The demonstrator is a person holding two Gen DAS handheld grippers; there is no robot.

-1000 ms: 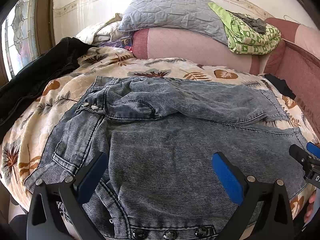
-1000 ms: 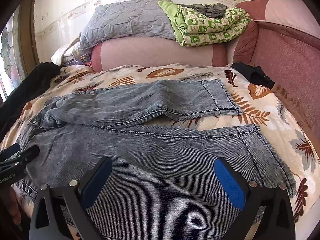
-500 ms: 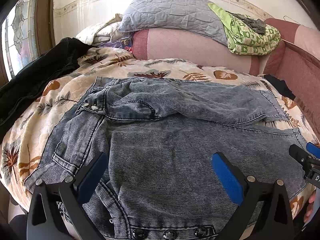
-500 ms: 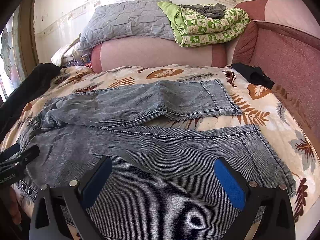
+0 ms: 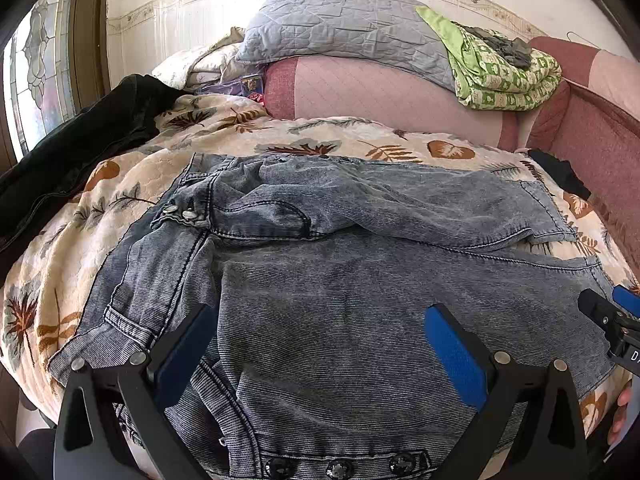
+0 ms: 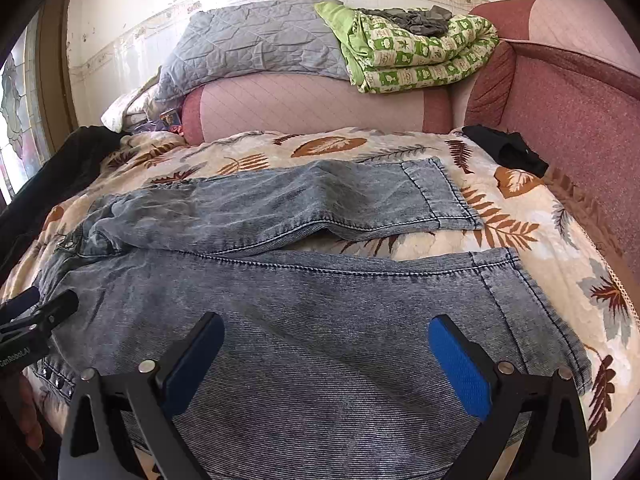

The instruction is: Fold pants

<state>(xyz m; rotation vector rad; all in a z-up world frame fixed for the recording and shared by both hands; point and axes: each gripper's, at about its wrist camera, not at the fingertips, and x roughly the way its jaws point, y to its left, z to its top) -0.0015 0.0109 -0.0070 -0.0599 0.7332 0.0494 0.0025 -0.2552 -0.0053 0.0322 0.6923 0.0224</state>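
Note:
Grey-blue denim pants [image 5: 340, 280] lie spread on a leaf-print bedspread [image 5: 100, 200], waistband at the left, both legs running right, side by side with a narrow gap. They also show in the right wrist view [image 6: 300, 300]. My left gripper [image 5: 316, 344] is open and empty above the waist and near leg. My right gripper [image 6: 326, 356] is open and empty above the near leg, left of its hem [image 6: 516, 292]. Each gripper's tip shows at the edge of the other's view.
A black garment [image 5: 80, 148] lies on the bed's left side. A small black cloth [image 6: 504, 148] lies at the far right. A pink bolster [image 6: 312, 108] carries a grey quilt [image 6: 256, 44] and a green blanket [image 6: 416, 56]. A red padded wall [image 6: 572, 128] bounds the right.

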